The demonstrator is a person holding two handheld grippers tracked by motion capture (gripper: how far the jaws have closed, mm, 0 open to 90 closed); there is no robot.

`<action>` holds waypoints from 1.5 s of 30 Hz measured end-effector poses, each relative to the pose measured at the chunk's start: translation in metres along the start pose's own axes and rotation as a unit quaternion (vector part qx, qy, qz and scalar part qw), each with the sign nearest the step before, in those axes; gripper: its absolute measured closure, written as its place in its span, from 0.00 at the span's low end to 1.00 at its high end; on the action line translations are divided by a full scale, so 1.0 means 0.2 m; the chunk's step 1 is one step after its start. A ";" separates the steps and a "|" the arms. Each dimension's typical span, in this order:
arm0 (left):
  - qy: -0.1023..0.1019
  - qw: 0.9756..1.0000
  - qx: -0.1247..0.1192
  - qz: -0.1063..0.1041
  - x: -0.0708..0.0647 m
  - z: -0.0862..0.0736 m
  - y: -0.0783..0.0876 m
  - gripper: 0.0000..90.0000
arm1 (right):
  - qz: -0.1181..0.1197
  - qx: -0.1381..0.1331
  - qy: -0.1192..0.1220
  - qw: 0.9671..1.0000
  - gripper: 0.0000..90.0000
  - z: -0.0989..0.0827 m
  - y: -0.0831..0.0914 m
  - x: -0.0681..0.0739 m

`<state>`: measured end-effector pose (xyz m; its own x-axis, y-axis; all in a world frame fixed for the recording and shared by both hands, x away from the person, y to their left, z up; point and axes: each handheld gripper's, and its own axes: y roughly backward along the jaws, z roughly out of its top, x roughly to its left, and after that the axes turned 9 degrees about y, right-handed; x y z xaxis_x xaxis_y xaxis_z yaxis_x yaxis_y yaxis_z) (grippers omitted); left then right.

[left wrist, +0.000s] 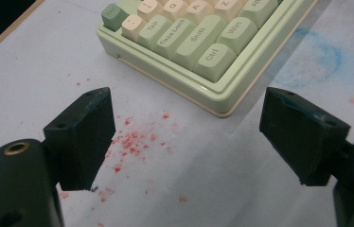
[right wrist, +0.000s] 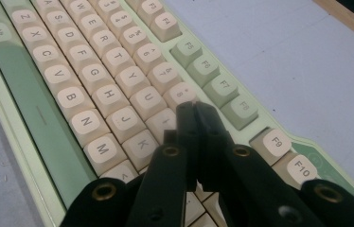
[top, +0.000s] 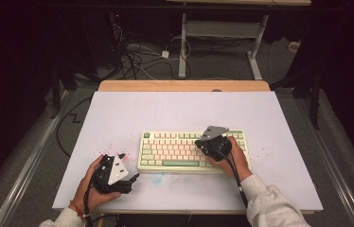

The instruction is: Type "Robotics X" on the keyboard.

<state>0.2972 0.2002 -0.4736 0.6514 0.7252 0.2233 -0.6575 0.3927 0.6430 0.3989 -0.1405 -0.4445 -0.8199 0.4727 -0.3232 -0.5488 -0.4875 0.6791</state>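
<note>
One keyboard (top: 191, 150), pale green case w/ cream and green keycaps, lies flat near the middle of the white table (top: 118, 113), long side parallel to the near edge. Right gripper (right wrist: 195, 109): jaws pressed together, nothing between them, tips poised over the I/8 key region, approx. touching the caps (contact can't be confirmed). Left gripper (left wrist: 187, 137): jaws wide apart, empty, aimed at the keyboard's lower-left corner by the Ctrl key (left wrist: 215, 61), resting off to the side over red specks (left wrist: 130, 142) on the table.

Handling, judged: rigid plastic body, prob. moderate weight, smooth sides so somewhat slippery; keycaps are sprung and can pop off if pried, so press straight down w/ closed tips, one cap at a time. To shift or steady the unit, grip the case rim at a short end or corner, not the caps.

Room: table is bare on all sides of the keyboard; wide margin behind it toward the wooden strip (top: 184, 85), narrower margin toward the near edge. A faint blue smudge (left wrist: 317, 59) sits just beside the front rim.
</note>
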 end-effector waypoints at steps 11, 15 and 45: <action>0.001 1.000 0.004 -0.003 0.00 0.00 -0.01 0.20 | -0.004 0.010 0.014 1.000 1.00 0.01 0.02 0.02; -0.001 1.000 0.005 -0.003 0.00 0.00 -0.01 0.20 | -0.005 -0.010 0.004 1.000 1.00 0.02 0.07 0.00; 0.025 1.000 0.003 -0.005 0.00 0.01 -0.01 0.23 | -0.060 -0.116 -0.003 0.991 0.36 -0.03 0.37 0.04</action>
<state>0.2991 0.1993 -0.4739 0.6377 0.7489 0.1802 -0.6487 0.3960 0.6499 0.3496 -0.1774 -0.4004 -0.7453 0.5413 -0.3892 -0.6662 -0.5826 0.4656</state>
